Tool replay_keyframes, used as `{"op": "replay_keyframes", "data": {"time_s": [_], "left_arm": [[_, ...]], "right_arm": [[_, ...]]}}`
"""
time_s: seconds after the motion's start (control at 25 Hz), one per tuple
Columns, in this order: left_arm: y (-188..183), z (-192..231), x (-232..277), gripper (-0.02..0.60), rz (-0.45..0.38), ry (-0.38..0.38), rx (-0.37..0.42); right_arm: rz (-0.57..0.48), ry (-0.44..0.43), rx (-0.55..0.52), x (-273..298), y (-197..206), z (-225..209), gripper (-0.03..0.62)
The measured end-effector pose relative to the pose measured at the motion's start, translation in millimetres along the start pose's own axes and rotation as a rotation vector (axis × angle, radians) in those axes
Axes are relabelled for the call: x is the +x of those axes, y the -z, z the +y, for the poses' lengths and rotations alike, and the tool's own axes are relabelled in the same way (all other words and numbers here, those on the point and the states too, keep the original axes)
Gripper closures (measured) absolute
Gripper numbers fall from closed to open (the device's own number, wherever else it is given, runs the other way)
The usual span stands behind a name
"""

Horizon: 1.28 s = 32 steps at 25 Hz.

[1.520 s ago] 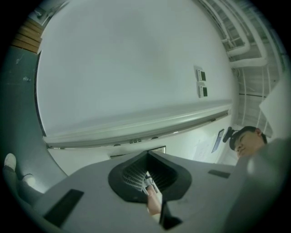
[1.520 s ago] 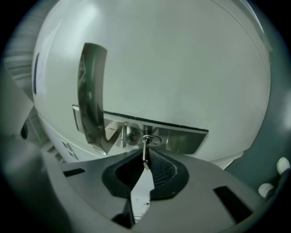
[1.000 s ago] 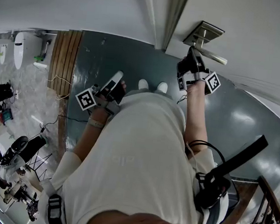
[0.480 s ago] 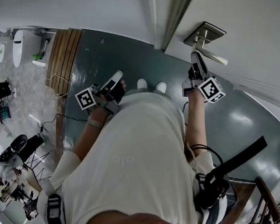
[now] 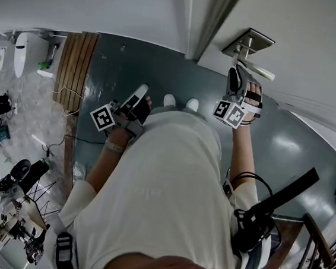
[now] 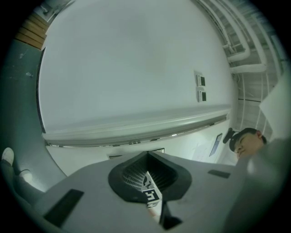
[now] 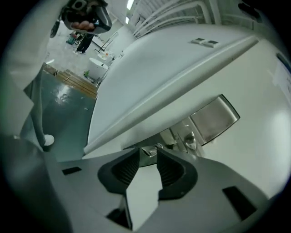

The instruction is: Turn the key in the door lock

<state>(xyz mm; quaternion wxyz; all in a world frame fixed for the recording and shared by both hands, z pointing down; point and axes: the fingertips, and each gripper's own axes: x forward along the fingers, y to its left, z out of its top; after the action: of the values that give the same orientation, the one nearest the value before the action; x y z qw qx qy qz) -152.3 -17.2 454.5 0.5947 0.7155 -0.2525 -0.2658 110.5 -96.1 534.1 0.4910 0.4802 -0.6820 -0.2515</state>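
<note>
Silvery metal is showing between the tips of your right gripper (image 7: pixel 147 158): the small flat key (image 7: pixel 152 150) is sitting in the smooth white-painted door (image 7: pixel 261 141), just below the brushed-steel rectangular handle plate (image 7: pixel 216 119). Its long axis is running straight into the door, in line with the gripper, with the head pointing back out at you and the blade hidden. The gripper's ribbed dark pads (image 7: pixel 127 169) are standing spread on either side of that head, having just been opening, and a clear gap is showing between them. In the head view the right gripper (image 5: pixel 238 72) is reaching up under the slim silver lever handle (image 5: pixel 259 69) and is covering the key. Compared with a second ago, you are now holding this gripper rolled over. Its cube with square markers (image 5: pixel 230 113) is sitting low on the near side instead of out to the sides, and your strapped hand (image 5: pixel 252 98) is coming into sight. Your left gripper (image 5: pixel 140 92) is waiting where it was, by your waist above the glossy grey-green floor (image 5: pixel 134 61). In its own view the left gripper (image 6: pixel 148 154) is keeping its grey plastic jaws pressed together on nothing.
</note>
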Motion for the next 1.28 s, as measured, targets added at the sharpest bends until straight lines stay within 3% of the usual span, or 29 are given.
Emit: {"op": "replay_keyframes", "data": {"time_s": [0.24,0.52,0.84,1.12,1.28], "left_arm": [[-3,2,-4,0.574,-0.02,0.0,-0.003],[-4,3,-8,0.574,-0.031,0.001,0.0],[1,4,-3,0.574,-0.014,0.004,-0.008],[3,6,0,0.574,-0.005,0.005,-0.012],[4,6,-1,0.574,-0.007,0.002,-0.02]], "right_arm": [[0.053,0.031,-0.16,27,-1,-8,0.486],[0.099,0.076,-0.182,34,1,-11,0.481],[0.129,0.128,-0.003,38,8,-11,0.48],[0.094,0.105,0.154,38,9,-10,0.479],[0.066,0.065,0.298,36,8,-12,0.48]]}}
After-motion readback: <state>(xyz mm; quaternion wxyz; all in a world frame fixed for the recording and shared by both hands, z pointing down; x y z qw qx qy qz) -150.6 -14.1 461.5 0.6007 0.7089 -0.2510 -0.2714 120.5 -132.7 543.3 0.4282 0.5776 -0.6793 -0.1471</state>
